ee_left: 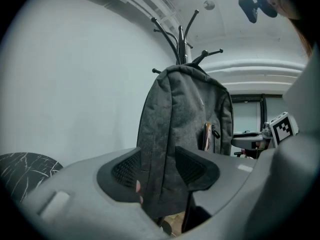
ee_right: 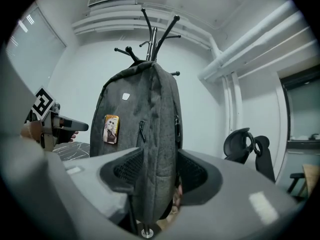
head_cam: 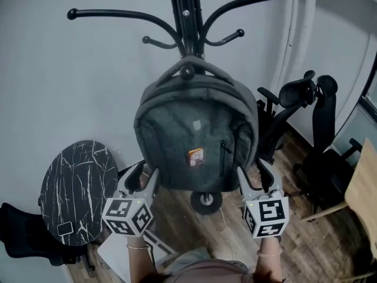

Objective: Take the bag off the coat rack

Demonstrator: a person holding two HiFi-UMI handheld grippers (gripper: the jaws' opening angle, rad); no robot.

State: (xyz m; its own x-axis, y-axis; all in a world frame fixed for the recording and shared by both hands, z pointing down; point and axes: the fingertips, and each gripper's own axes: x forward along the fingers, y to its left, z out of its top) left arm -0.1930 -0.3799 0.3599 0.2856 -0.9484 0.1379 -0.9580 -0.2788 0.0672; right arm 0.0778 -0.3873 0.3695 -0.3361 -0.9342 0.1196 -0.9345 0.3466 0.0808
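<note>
Nearest us, the left gripper (head_cam: 145, 173) and the right gripper (head_cam: 252, 171) are held level at the two lower corners of the bag (head_cam: 194, 135), each with its jaws standing wide. In the left gripper view the bag's side edge runs up between the jaws, with a sliver of air at one pad (ee_left: 125, 170), so we read it as not yet gripping. In the right gripper view the cloth seems to fill the gap from side to side. The wide lens flattens depth there, though, so we cannot be sure anything touches, and we take that gripper as unclosed too. The bag is a grey backpack with its front toward us and a small picture tag (head_cam: 196, 156) on it. Its top handle (head_cam: 206, 63) is looped over a hook (head_cam: 187, 72) of the coat rack (head_cam: 187, 10), and all its weight hangs from there. We judge it soft, felt-like and not slippery. It keeps its shape, so it is probably padded or partly filled, moderate in weight and not fragile. Pinching the thick side seams low down should hold. The body would need lifting so that the handle slackens and clears the hook's knob, because a straight pull might tip the rack. Farther off are a marbled tabletop (head_cam: 76, 184) at the left and a chair (head_cam: 297, 96) at the right.
</note>
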